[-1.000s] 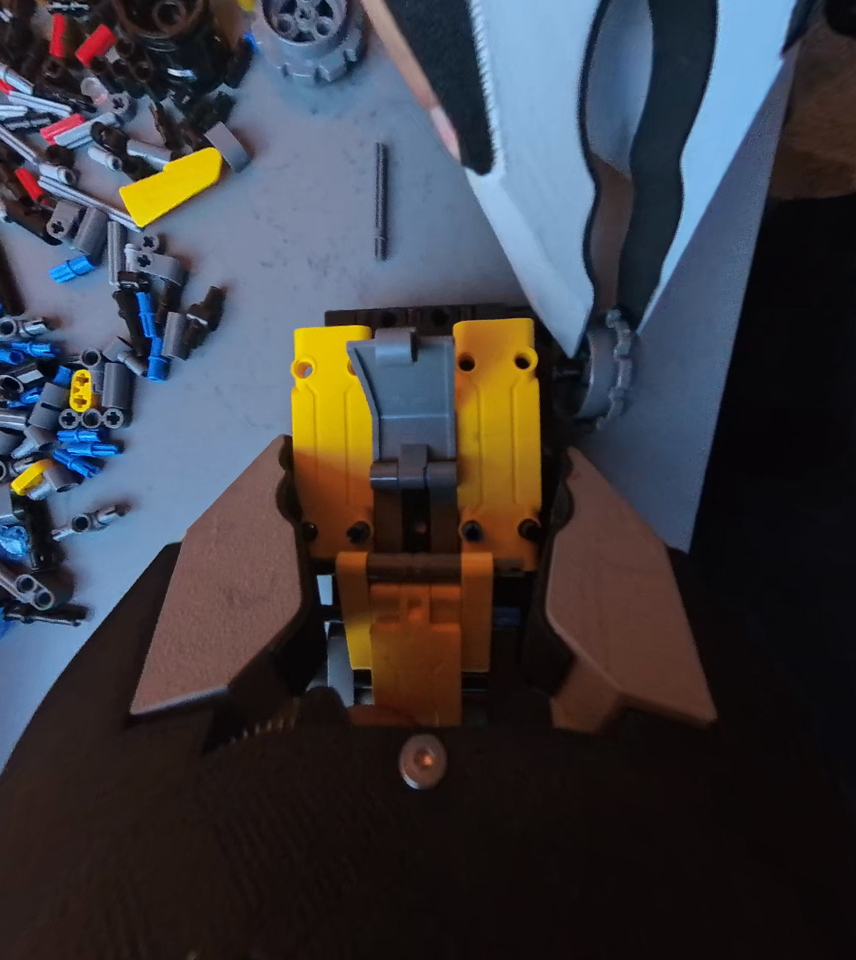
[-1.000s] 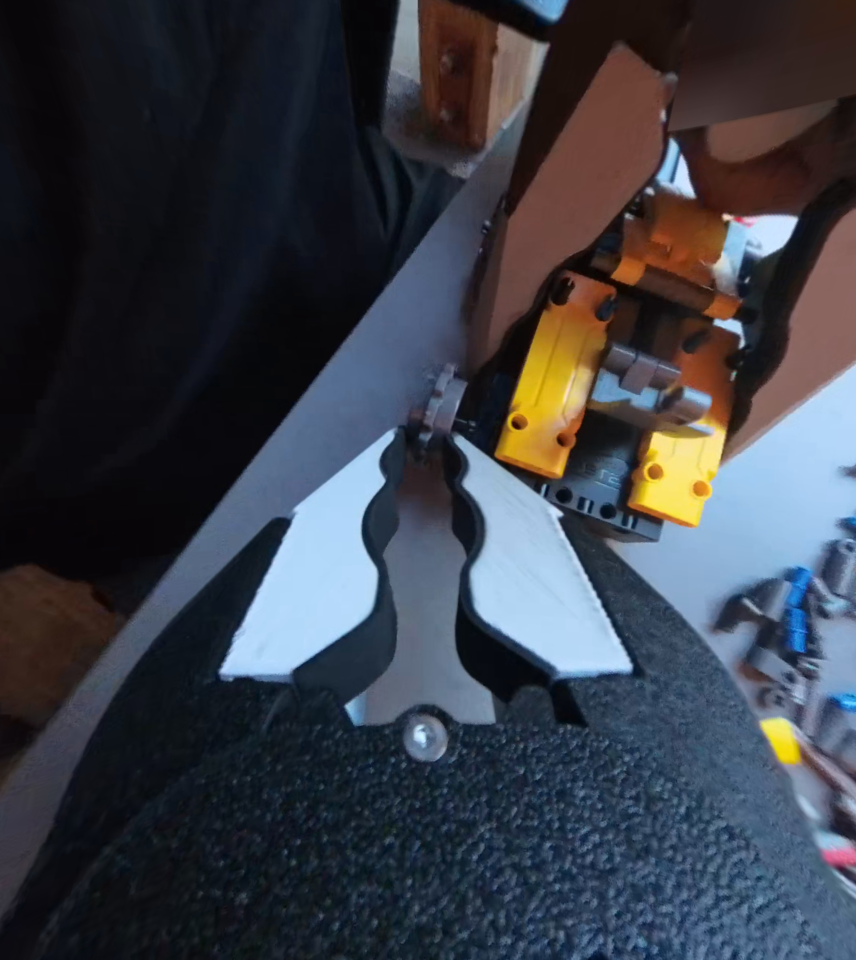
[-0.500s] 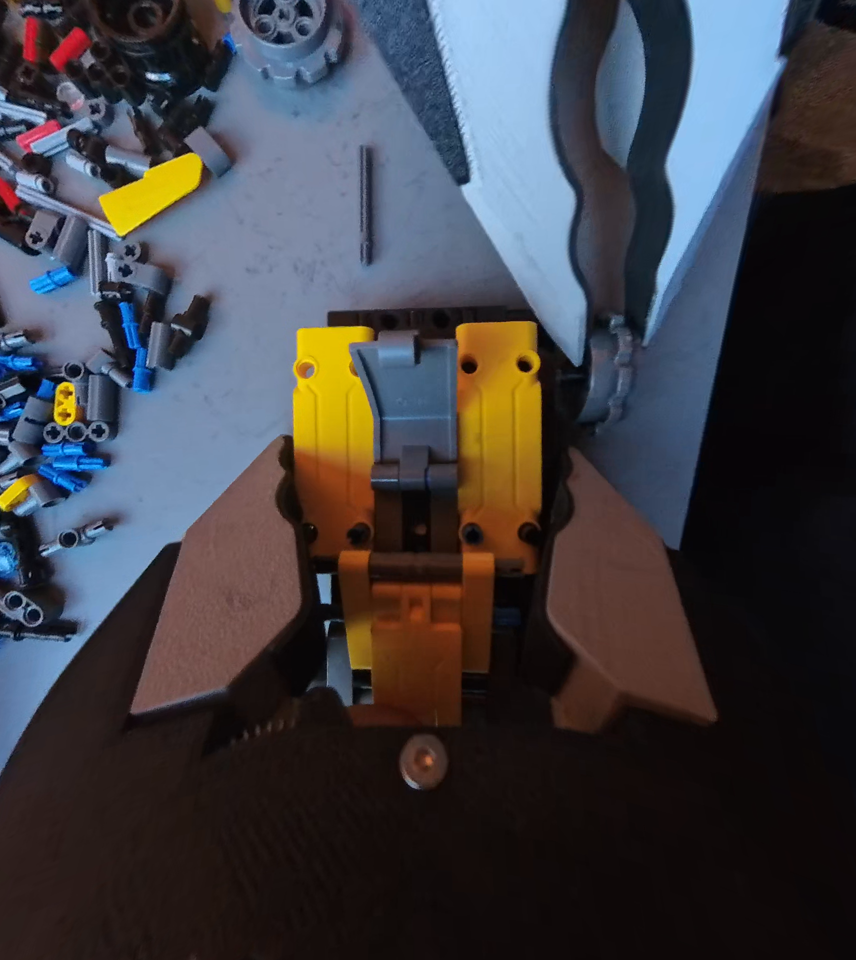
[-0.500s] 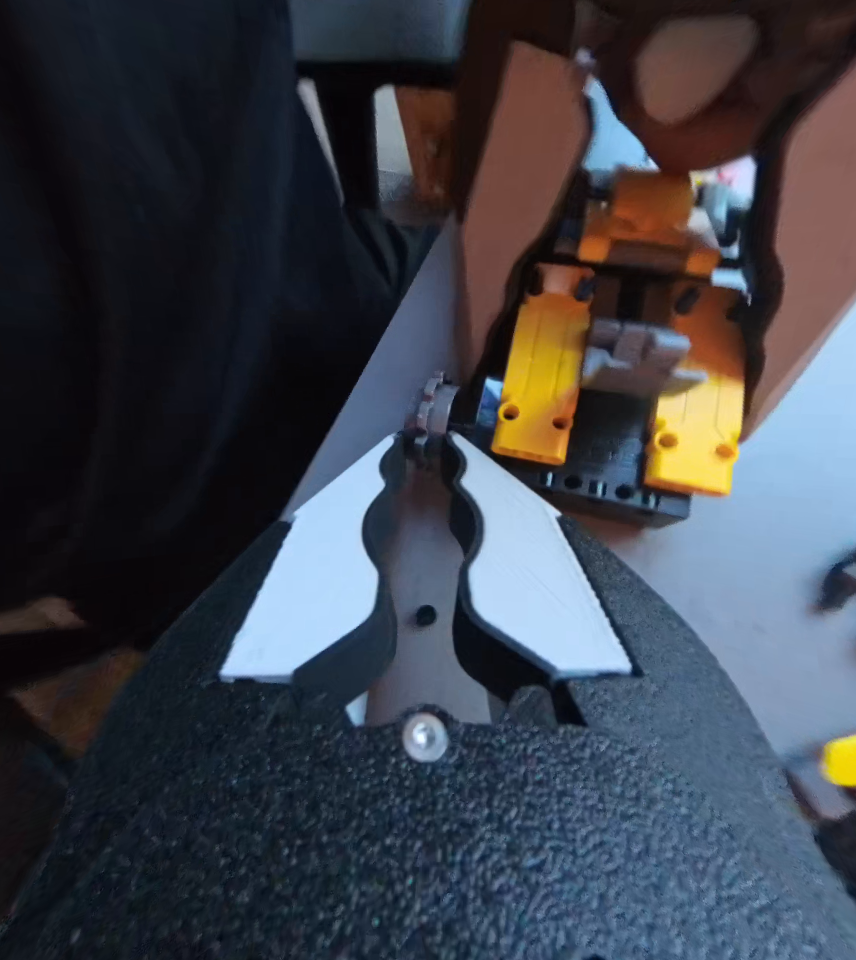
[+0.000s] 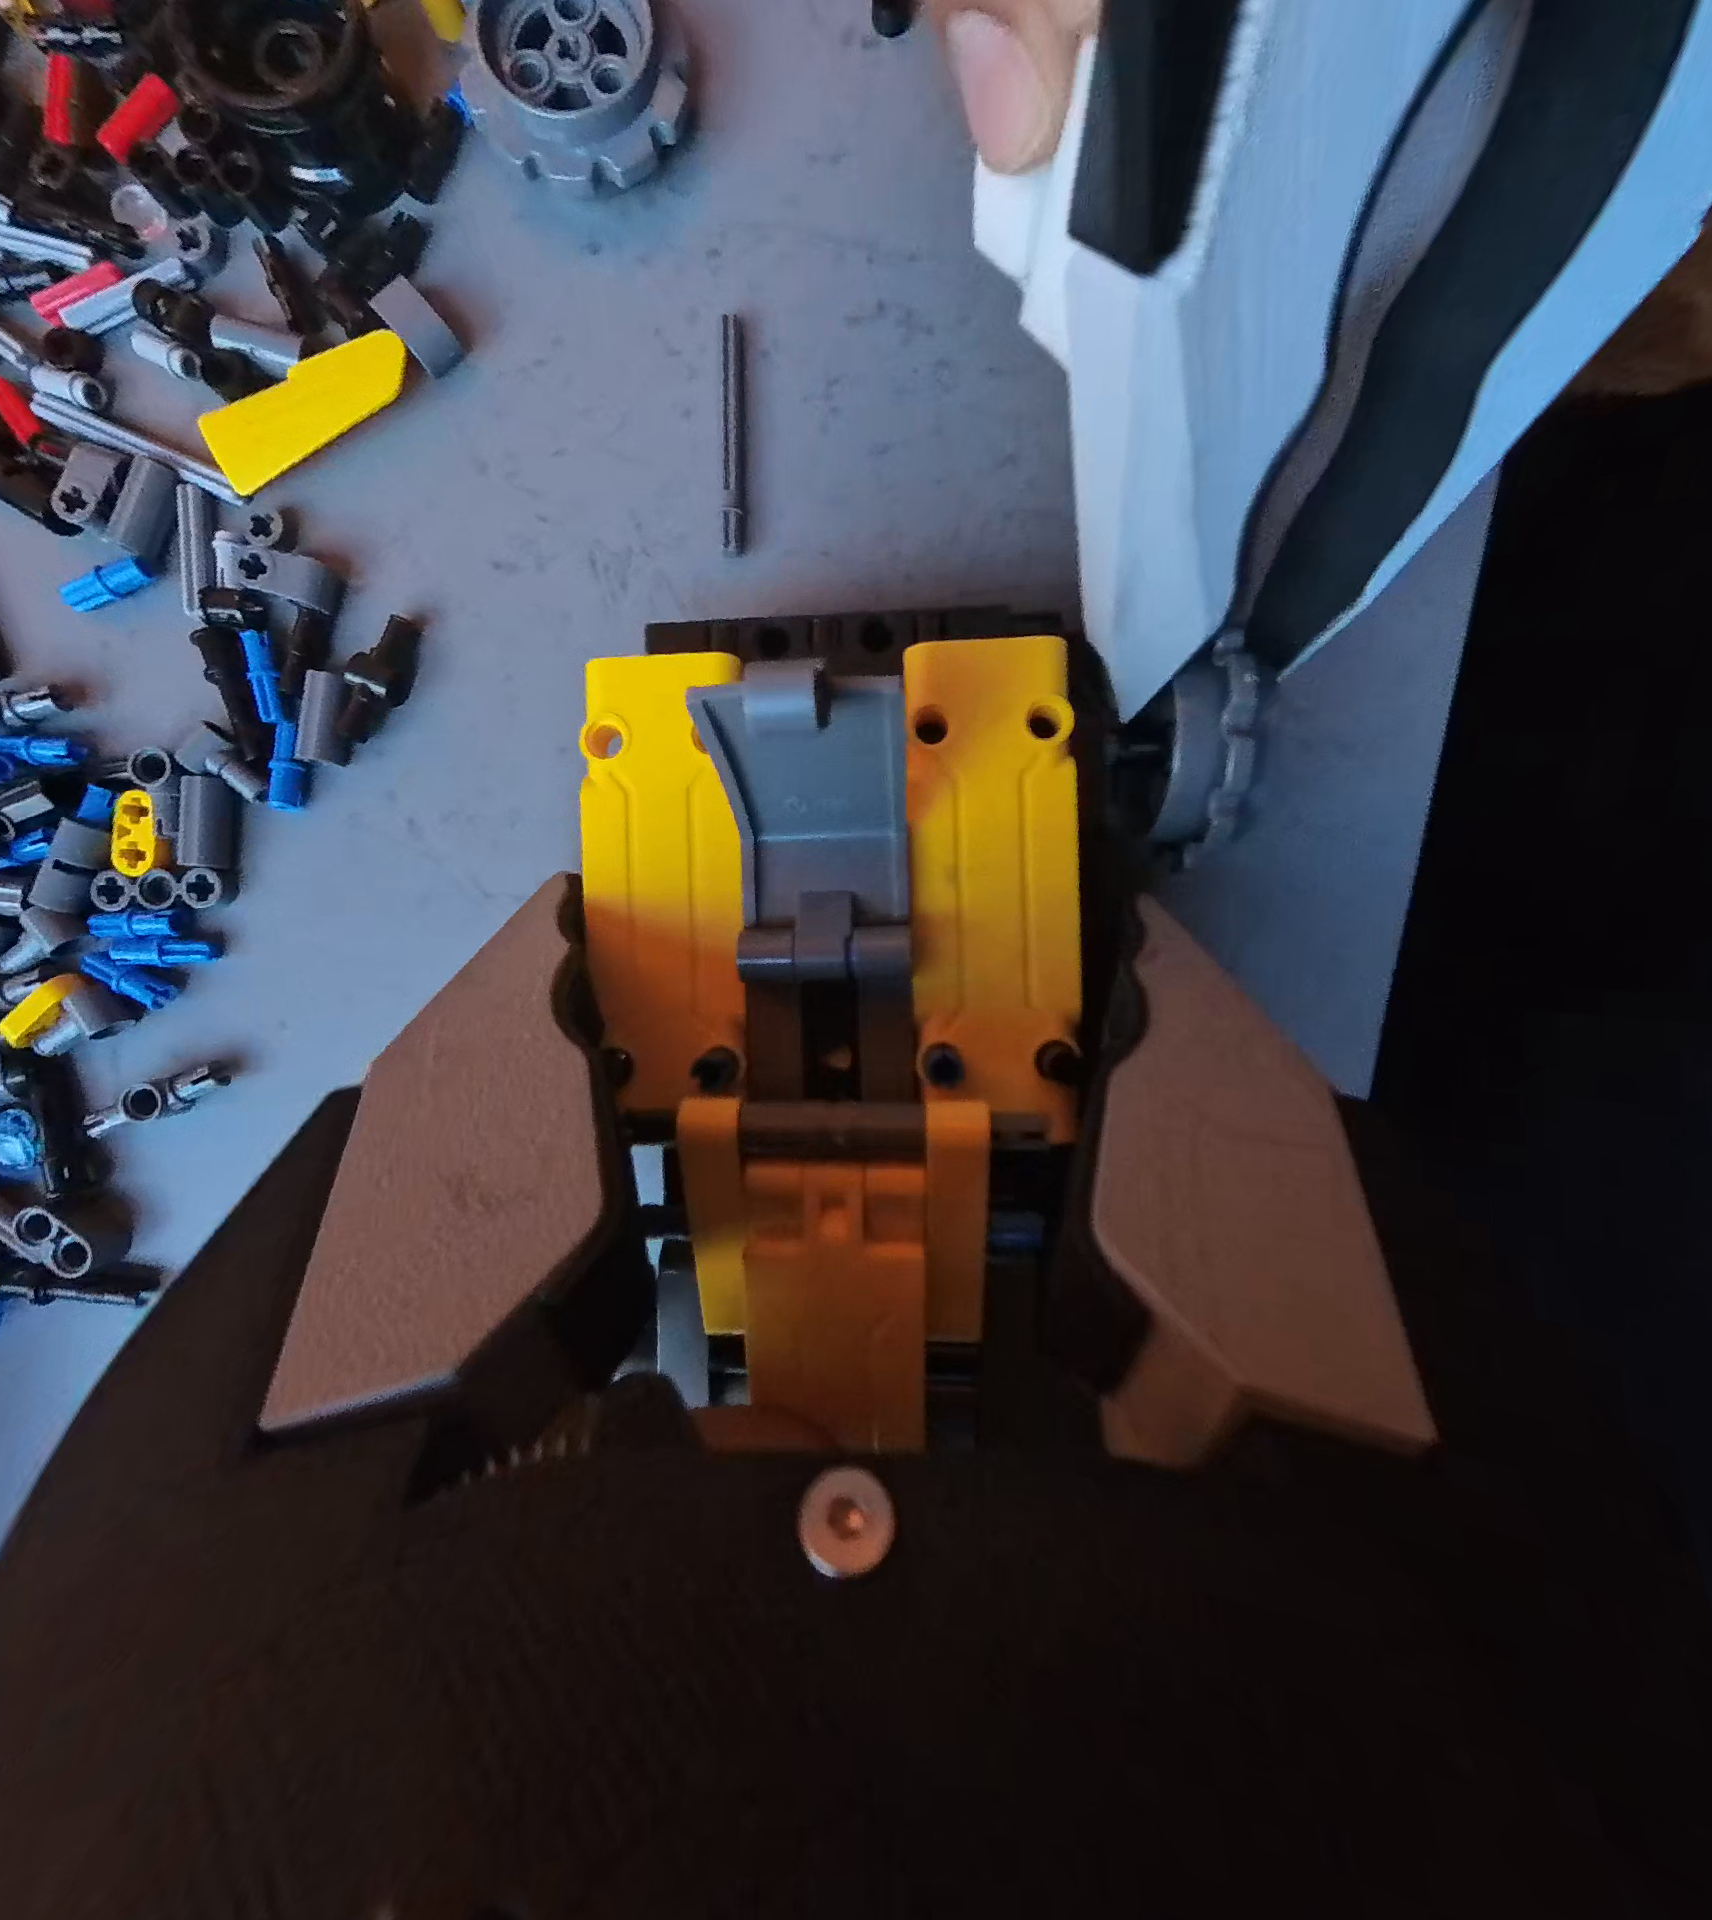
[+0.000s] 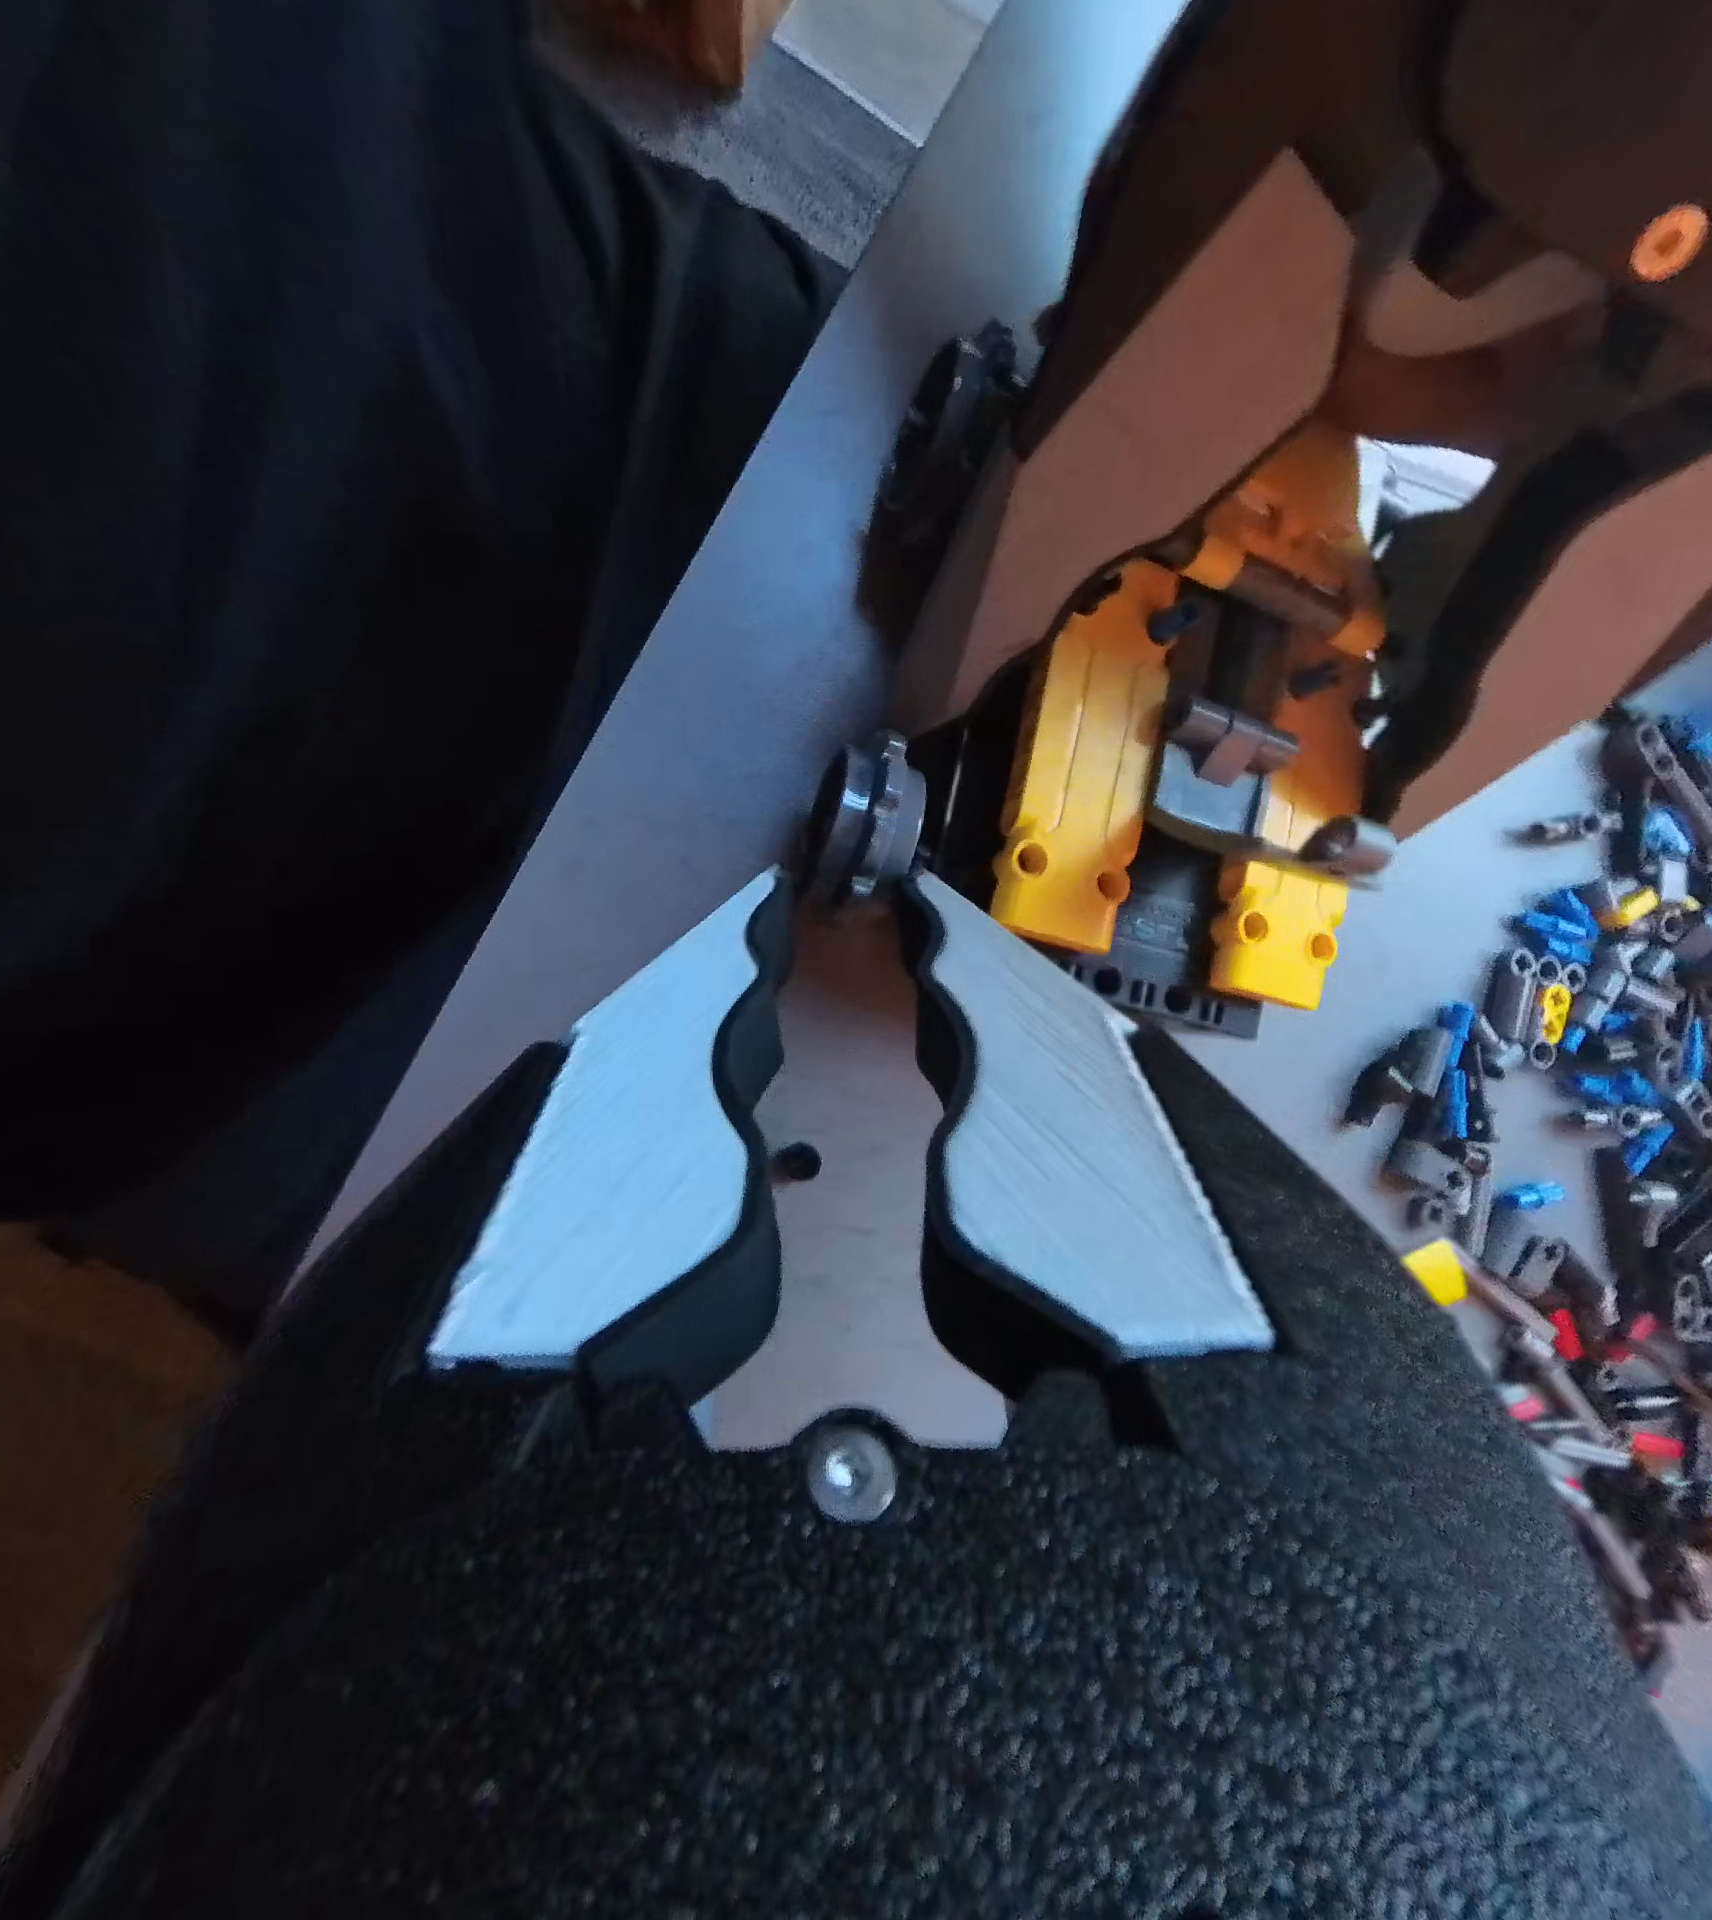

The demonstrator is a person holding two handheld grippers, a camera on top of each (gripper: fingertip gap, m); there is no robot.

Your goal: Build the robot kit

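While the left hand-held gripper [image 5: 836,1049] clamps one yellow model [image 5: 831,831], the right hand-held gripper [image 6: 847,894] pinches its one grey wheel hub [image 6: 873,810].

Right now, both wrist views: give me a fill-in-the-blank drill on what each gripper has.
1. The left gripper is shut on a model with ____ side panels.
2. The right gripper has its tips at a small grey ____ on the model's side.
3. The loose parts lie on the grey table to the model's ____ in the left wrist view.

Missing: yellow; wheel hub; left
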